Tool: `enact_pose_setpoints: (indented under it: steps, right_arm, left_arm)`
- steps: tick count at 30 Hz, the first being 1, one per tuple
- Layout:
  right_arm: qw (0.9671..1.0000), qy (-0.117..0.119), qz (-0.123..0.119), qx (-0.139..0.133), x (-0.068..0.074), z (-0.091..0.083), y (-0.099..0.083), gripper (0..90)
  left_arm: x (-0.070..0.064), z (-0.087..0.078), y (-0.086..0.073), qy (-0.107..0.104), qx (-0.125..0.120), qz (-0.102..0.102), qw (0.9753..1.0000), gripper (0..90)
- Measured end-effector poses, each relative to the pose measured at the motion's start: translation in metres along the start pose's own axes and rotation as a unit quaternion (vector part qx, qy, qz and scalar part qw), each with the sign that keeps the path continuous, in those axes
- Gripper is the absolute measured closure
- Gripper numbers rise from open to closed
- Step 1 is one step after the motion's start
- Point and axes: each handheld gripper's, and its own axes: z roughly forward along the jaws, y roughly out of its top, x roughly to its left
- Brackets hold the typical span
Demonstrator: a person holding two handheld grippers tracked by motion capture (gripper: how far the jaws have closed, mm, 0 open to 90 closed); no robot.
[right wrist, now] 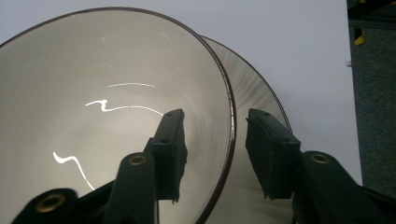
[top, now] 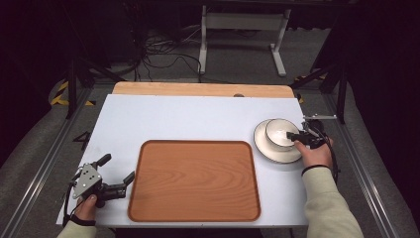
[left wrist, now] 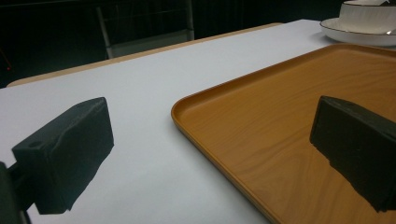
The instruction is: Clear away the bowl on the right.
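The bowl [top: 280,133] was seen on the plate [top: 262,146] at the tray's [top: 195,181] two o'clock. Its rim was straddled, ungripped, by the right gripper [right wrist: 215,140], jaws parted. The left gripper [top: 119,172] was held spread at the tray's eight o'clock.

We see a white bowl [top: 280,132] with a thin dark brown rim, its glossy inside streaked with bright glints. The saucer [top: 265,147] under it is white too, edged in the same dark line. Our tray [top: 195,180] is orange-brown with a flowing wood grain. The surface [top: 188,119] is plain pale white, with a light wood strip along its far edge. Both the right claw [top: 295,136] and left claw [top: 118,169] are black; the left carries a grey plate.
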Motion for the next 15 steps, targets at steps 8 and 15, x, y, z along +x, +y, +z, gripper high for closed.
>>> enact_pose_setpoints:
  steps: [8, 15]
  right_arm:
    - [0.9997, -0.003, 0.024, 0.008, 0.0032, -0.0008, 0.0018, 77.2]
    - [0.9978, 0.003, 0.065, 0.009, 0.0008, -0.0017, 0.0021, 80.6]
  left_arm:
    - [0.0, -0.0001, 0.0, 0.0, 0.0, 0.001, 1.0, 0.3]
    - [0.0001, -0.0002, 0.0001, 0.0, 0.002, 0.002, 1.0, 0.3]
